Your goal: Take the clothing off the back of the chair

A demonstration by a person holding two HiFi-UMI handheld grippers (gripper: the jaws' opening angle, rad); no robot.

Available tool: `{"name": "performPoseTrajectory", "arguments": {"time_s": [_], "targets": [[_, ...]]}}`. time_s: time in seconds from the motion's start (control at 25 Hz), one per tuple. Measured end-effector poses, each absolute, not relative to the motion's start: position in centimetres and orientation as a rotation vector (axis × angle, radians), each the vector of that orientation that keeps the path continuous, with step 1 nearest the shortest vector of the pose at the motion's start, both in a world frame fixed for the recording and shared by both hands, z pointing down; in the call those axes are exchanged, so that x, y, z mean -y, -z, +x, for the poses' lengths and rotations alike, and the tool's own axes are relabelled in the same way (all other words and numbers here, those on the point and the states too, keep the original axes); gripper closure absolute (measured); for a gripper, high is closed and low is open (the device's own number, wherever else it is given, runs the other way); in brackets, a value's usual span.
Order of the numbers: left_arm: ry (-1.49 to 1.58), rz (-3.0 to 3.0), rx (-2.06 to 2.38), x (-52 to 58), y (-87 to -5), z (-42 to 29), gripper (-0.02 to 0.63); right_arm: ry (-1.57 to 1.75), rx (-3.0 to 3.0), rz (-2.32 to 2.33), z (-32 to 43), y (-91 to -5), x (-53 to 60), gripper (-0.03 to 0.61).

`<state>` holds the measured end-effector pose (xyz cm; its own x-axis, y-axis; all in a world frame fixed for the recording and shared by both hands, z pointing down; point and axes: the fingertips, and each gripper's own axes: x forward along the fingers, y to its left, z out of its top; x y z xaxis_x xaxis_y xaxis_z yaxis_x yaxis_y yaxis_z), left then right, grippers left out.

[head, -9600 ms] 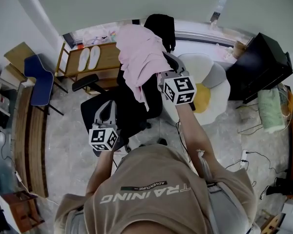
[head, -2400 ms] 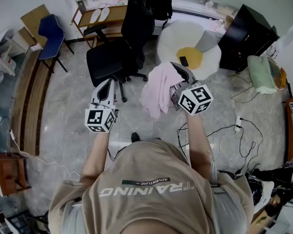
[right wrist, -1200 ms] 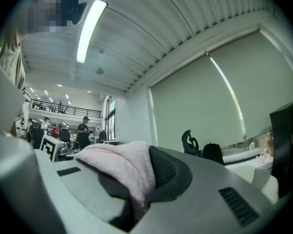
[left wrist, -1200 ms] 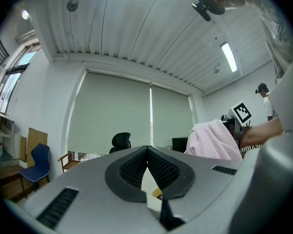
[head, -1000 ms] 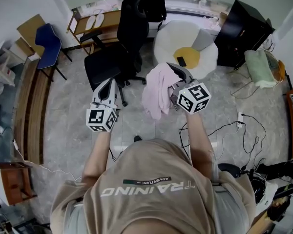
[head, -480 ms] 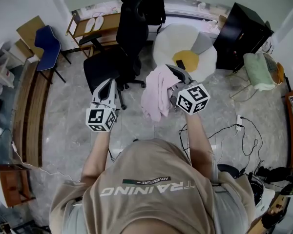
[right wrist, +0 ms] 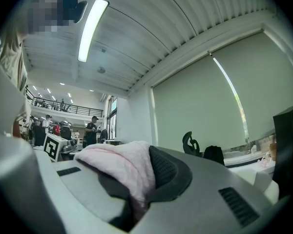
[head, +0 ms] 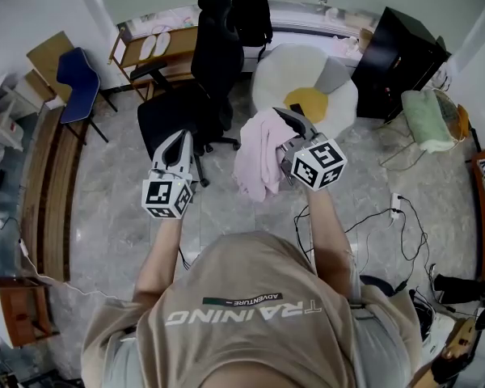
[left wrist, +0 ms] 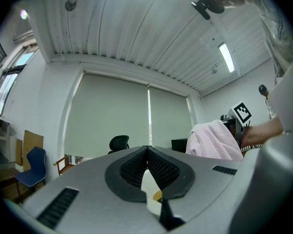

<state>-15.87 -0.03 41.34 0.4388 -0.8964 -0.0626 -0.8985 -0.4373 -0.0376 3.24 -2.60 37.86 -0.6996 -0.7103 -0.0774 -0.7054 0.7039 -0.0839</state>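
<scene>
My right gripper (head: 284, 124) pinched the soft pink cloth top (head: 255, 156) tight. It hung near me, apart from the far black office chair (head: 196, 95). My left gripper (head: 180, 138) was closed, holding nothing.

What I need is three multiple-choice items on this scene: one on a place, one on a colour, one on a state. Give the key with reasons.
1. Where is the pink garment?
A. over the chair back
B. in the right gripper
C. on the floor

2. What colour is the swivel chair?
A. red
B. black
C. yellow

3. What state is the left gripper in?
A. wide open
B. shut on cloth
C. shut, empty

Key:
1 B: the cloth hangs from the closed right gripper, clear of the chair.
2 B: its seat and back are both black.
3 C: the left gripper view shows it closed with nothing held.
</scene>
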Motion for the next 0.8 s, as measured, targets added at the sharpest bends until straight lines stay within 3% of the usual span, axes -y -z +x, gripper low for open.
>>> {"name": "performPoseTrajectory", "arguments": {"time_s": [0.8], "targets": [[-0.027,-2.619,-1.632,0.3,-42.5,-15.6,0.601,0.108,-2.828,-1.140,2.7,-39.2,3.0,0.531]]}}
